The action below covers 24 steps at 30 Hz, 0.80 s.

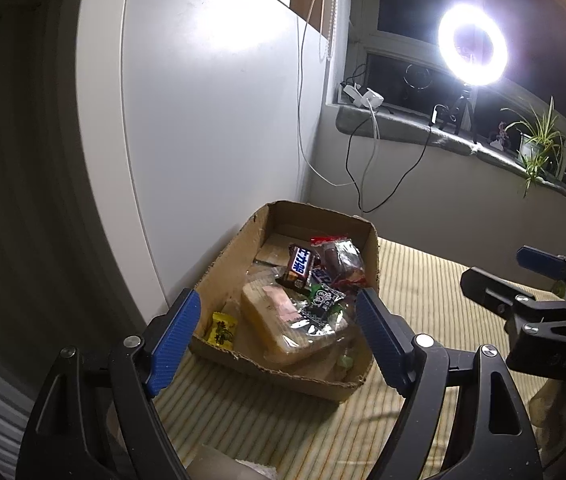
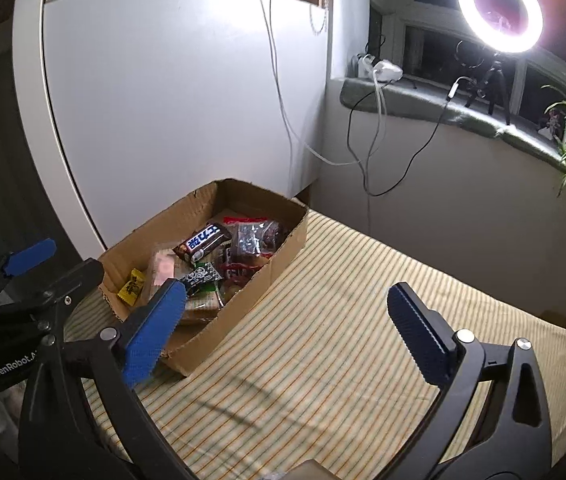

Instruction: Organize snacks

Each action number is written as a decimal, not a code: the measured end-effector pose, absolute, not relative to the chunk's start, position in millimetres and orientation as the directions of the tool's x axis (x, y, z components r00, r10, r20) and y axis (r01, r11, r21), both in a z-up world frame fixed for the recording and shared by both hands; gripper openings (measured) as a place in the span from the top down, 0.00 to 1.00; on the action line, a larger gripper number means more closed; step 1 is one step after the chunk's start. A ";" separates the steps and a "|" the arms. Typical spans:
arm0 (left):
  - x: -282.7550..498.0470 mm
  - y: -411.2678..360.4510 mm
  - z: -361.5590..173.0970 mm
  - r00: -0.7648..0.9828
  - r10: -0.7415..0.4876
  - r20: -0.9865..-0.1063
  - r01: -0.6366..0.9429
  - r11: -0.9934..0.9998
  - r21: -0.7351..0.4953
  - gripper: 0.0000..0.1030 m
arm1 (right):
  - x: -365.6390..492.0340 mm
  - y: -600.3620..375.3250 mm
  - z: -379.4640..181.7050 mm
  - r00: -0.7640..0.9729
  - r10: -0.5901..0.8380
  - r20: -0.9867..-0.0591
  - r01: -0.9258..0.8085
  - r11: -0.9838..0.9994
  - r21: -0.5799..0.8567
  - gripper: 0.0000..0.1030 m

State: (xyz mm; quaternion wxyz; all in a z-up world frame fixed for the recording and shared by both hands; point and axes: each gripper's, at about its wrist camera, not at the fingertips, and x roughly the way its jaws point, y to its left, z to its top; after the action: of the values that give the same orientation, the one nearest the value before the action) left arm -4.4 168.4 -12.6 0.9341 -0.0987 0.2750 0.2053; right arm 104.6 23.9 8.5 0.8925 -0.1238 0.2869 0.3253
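A shallow cardboard box sits on a striped cloth by the white wall and holds several snacks. Among them are a brown chocolate bar, a small yellow candy, a wrapped yellow cake, a black-and-green packet and a clear bag with red trim. My left gripper is open and empty, just in front of the box. My right gripper is open and empty over the cloth, right of the box.
The striped cloth covers the surface. A white wall panel stands behind the box. A ring light on a tripod, cables, a charger and a potted plant are on the window sill.
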 end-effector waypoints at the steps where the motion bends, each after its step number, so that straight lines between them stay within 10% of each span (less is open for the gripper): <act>1: -4.6 167.3 -12.2 0.765 0.328 -0.555 -0.436 0.897 -0.071 0.22 | 103.9 22.1 9.7 0.628 0.510 -0.588 -0.650 0.759 -0.035 0.00; 24: -6.9 158.7 -4.9 0.778 0.323 -0.539 -0.422 0.904 -0.067 0.22 | 100.4 13.6 8.6 0.630 0.507 -0.589 -0.647 0.761 -0.038 0.00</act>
State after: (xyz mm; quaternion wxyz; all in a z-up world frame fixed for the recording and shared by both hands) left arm -6.9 158.7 -4.9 0.9382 -0.0926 0.2679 0.1986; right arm 100.4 13.6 8.6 0.8942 -0.1237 0.2846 0.3226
